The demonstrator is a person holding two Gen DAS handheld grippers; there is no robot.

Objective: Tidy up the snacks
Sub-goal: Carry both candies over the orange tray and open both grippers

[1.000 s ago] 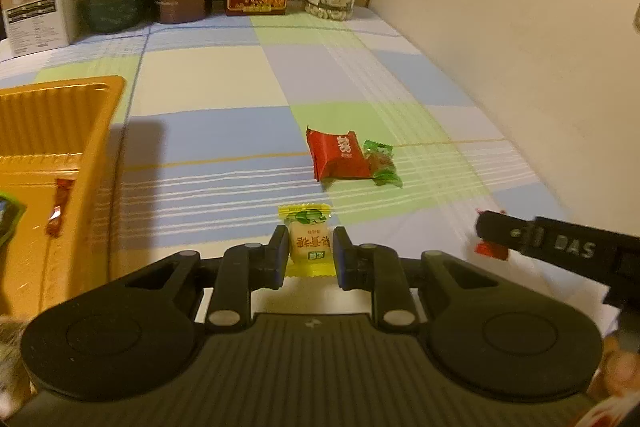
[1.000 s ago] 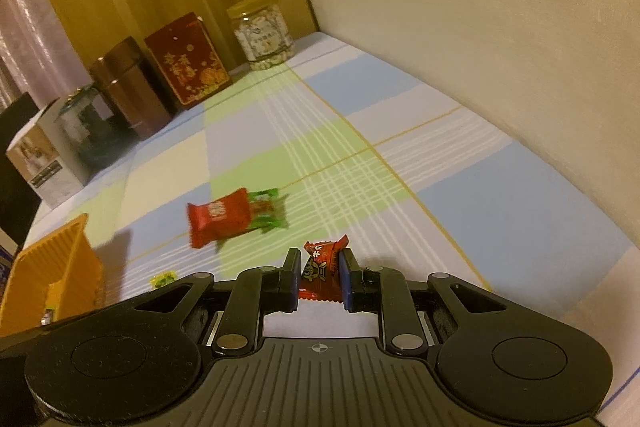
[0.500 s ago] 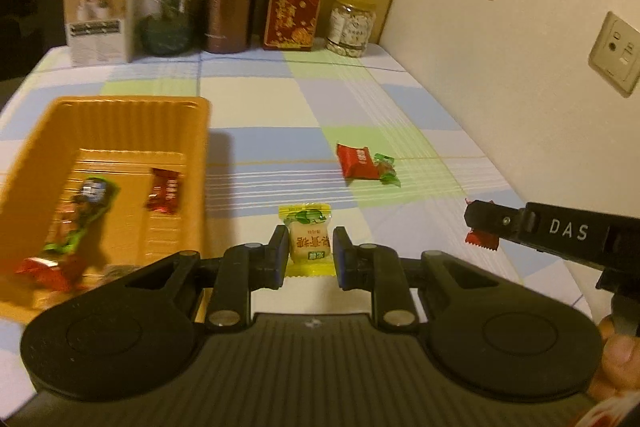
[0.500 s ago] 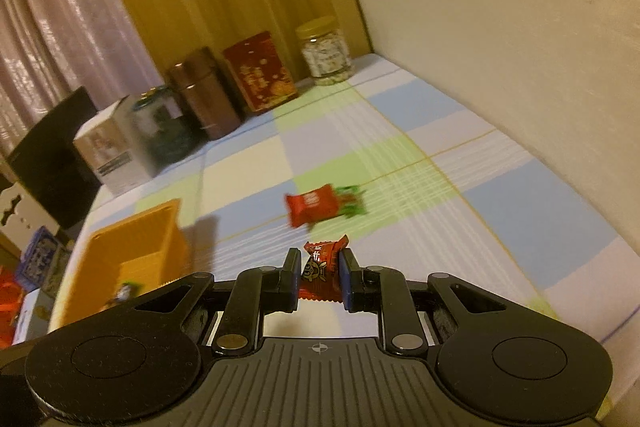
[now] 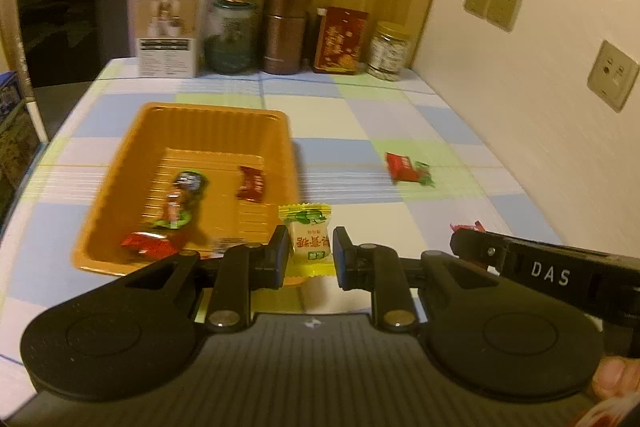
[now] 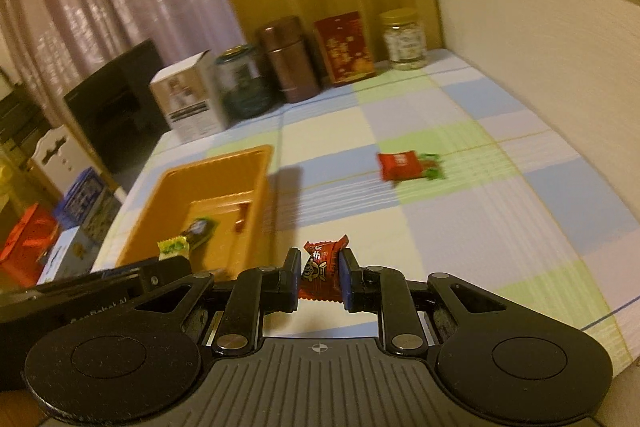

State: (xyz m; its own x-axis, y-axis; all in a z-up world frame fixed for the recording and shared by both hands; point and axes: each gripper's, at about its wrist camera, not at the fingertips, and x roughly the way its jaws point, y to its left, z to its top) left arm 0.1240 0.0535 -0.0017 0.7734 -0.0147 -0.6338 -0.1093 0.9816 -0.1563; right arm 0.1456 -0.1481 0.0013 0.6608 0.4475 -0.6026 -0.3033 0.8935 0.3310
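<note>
My left gripper (image 5: 310,251) is shut on a yellow candy with a green top (image 5: 308,239), lifted above the near right corner of the orange tray (image 5: 200,115). The tray holds several wrapped snacks, among them a red one (image 5: 251,183) and a green-ended one (image 5: 182,195). My right gripper (image 6: 320,277) is shut on a red wrapped candy (image 6: 322,267), held above the checked cloth just right of the tray (image 6: 256,195). On the cloth farther right lie a red packet (image 6: 400,166) and a green-wrapped sweet (image 6: 432,169), touching each other.
Along the back edge stand a white box (image 5: 168,33), a glass jar (image 5: 230,37), a brown canister (image 5: 285,31), a red tin (image 5: 340,41) and a small jar (image 5: 389,53). A wall with sockets runs along the right. A dark chair (image 5: 76,19) stands at back left.
Both grippers have risen and drawn back with their candies still held. The view has widened, and the whole orange tray has come into sight at the left.
</note>
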